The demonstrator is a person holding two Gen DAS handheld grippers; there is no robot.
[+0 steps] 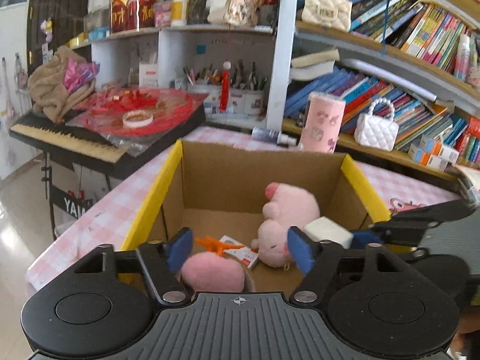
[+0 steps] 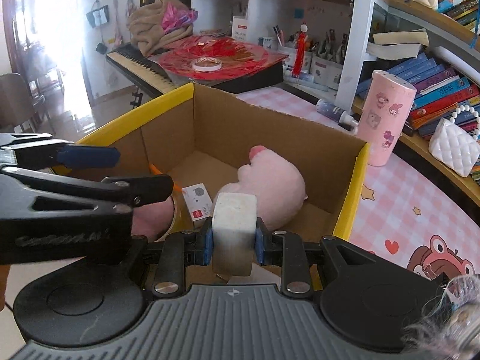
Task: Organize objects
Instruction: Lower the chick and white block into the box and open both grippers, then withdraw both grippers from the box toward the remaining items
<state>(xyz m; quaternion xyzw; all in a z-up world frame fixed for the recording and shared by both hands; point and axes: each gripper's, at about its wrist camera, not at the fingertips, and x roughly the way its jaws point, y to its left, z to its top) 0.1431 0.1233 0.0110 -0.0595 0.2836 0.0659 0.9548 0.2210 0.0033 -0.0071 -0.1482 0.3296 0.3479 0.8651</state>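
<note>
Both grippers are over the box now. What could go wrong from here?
1. The two grippers sit close over the cardboard box; the left gripper could knock the right gripper.
2. The white block, clamped in the right gripper, hangs above the pink plush and may bounce off it.
3. The open left gripper flanks a small pink toy and could snag it.

The left tongs [image 1: 240, 247] point downward into the box [image 1: 261, 165], their blue pads [image 1: 180, 250] standing apart with nothing pressed between them. The right tongs [image 2: 234, 240] tilt down beside them, on the left tongs' right, pads clamped against both sides of a white block [image 2: 234, 219]. The two tongs sit close together, tips nearly side by side.
</note>
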